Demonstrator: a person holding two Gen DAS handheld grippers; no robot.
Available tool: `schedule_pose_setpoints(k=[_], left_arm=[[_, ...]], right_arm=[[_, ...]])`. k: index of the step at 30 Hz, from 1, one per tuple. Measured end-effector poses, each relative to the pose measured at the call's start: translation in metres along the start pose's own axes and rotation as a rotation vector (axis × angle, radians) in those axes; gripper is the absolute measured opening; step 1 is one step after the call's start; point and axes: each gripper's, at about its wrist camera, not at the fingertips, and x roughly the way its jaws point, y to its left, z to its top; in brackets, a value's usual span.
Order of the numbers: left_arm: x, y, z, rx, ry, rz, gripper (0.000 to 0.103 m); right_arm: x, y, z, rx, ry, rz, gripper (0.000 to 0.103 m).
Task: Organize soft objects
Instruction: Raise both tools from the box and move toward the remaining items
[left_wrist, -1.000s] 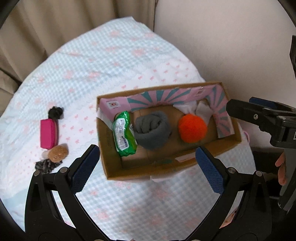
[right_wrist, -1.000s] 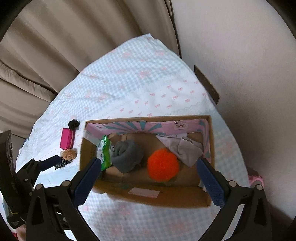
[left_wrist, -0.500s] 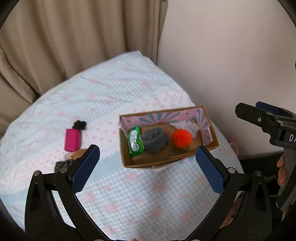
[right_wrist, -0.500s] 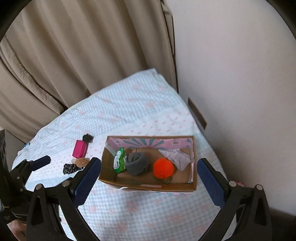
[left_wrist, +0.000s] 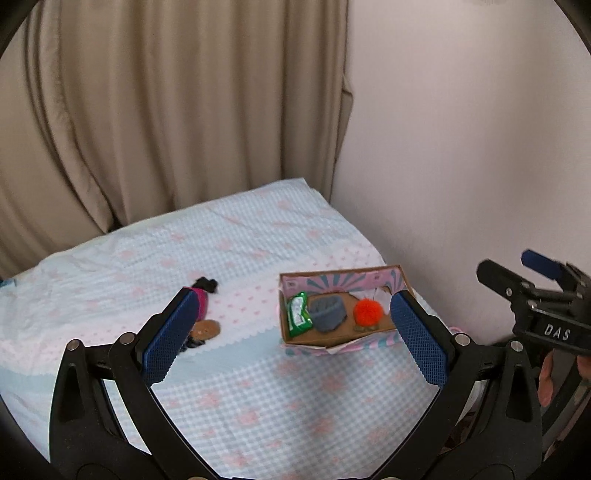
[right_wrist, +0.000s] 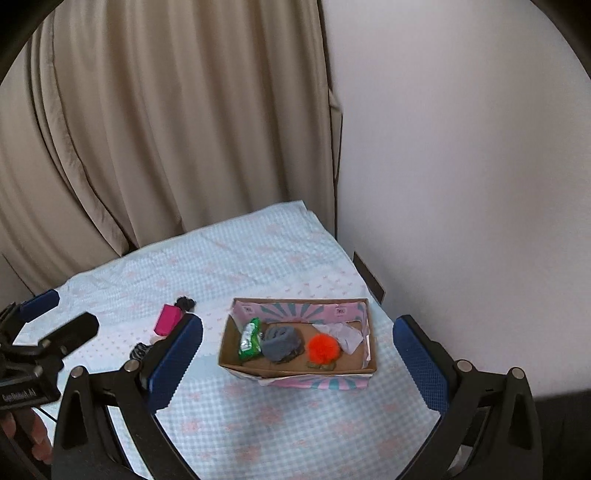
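Observation:
A cardboard box (left_wrist: 291, 338) (right_wrist: 236, 367) with pink and teal lining stands on the bed. It holds a green wipes pack (left_wrist: 298, 314) (right_wrist: 250, 338), a rolled grey sock (left_wrist: 328, 314) (right_wrist: 280, 343), an orange pompom (left_wrist: 367, 312) (right_wrist: 323, 347) and a pale cloth (right_wrist: 341, 334). Left of the box lie a pink pouch (right_wrist: 167, 319), a black hair tie (left_wrist: 205, 284) (right_wrist: 185, 303), a brown plush (left_wrist: 206, 328) and a dark scrunchie (right_wrist: 138, 350). My left gripper (left_wrist: 291, 338) and right gripper (right_wrist: 295, 360) are open, empty and held back high above the bed.
The bed has a pale blue checked cover (left_wrist: 258, 398) with pink bows. Beige curtains (left_wrist: 166, 110) hang behind it, and a plain wall (left_wrist: 461, 147) runs along its right side. A dark panel (right_wrist: 369, 277) sits against the wall.
Both grippers have pulled up and back from just over the box, so the box and loose items now look small and far. Nothing on the bed has moved.

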Motion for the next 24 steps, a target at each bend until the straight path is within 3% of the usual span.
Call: schedule_pose_setpoints(k=[11, 17, 24], left_arm=[[-0.045, 0.058, -0.009, 0.001, -0.052, -0.041, 0.103], [-0.063, 0.118, -0.017, -0.009, -0.064, -0.023, 0.103], [-0.055, 0.197, -0.033, 0.024, -0.024, 0.01, 0.103]], right_arm=[[-0.045, 0.048, -0.019, 0.039, -0.056, -0.031, 0.103], [-0.048, 0.1, -0.025, 0.027, -0.071, -0.021, 0.103], [-0.027, 0.17, -0.037, 0.045, -0.056, -0.002, 0.103]])
